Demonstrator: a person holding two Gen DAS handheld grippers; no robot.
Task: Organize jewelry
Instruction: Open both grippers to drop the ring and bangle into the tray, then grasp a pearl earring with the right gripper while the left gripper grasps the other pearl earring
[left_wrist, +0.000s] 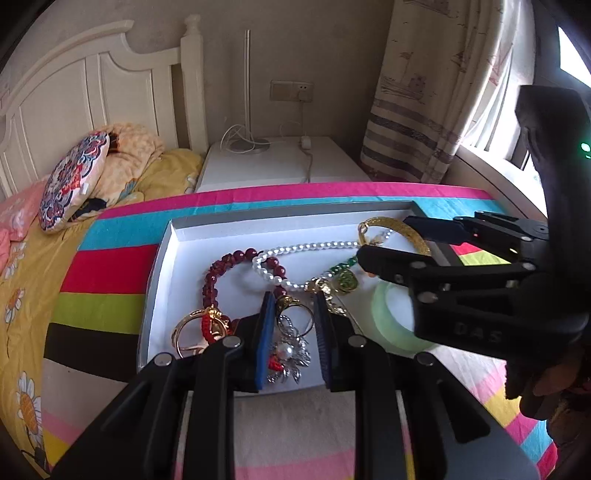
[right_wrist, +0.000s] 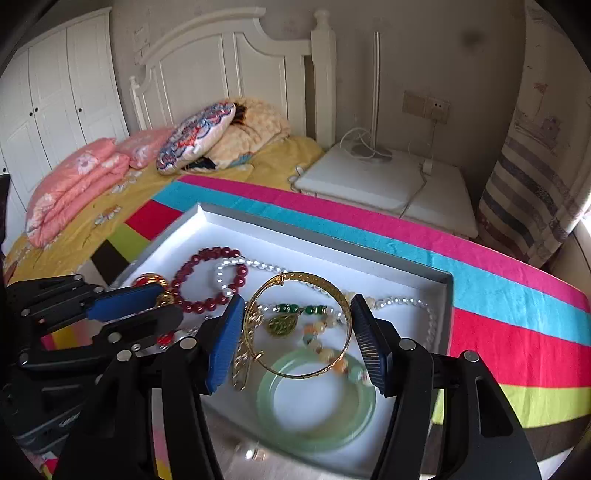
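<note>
A grey box with a white lining (left_wrist: 162, 258) (right_wrist: 445, 291) lies on a striped cloth and holds jewelry. My right gripper (right_wrist: 297, 317) is shut on a gold bangle (right_wrist: 258, 295), held across its width above the box; the bangle also shows in the left wrist view (left_wrist: 397, 223). A pale green jade bangle (right_wrist: 317, 435) (left_wrist: 384, 317) lies below it. My left gripper (left_wrist: 293, 314) is open over a silver brooch (left_wrist: 291, 354). A dark red bead bracelet (left_wrist: 218, 273) (right_wrist: 207, 280), a pearl necklace (left_wrist: 314, 247) (right_wrist: 236, 264) and a green pendant (right_wrist: 282, 323) lie in the box.
The striped cloth (left_wrist: 110, 273) covers the near surface. A bed with pillows (right_wrist: 195, 136) and folded pink quilts (right_wrist: 74, 181) lies at the left. A white nightstand (left_wrist: 280, 162) with a lamp base and cable stands behind. A curtain (left_wrist: 424, 92) hangs at the right.
</note>
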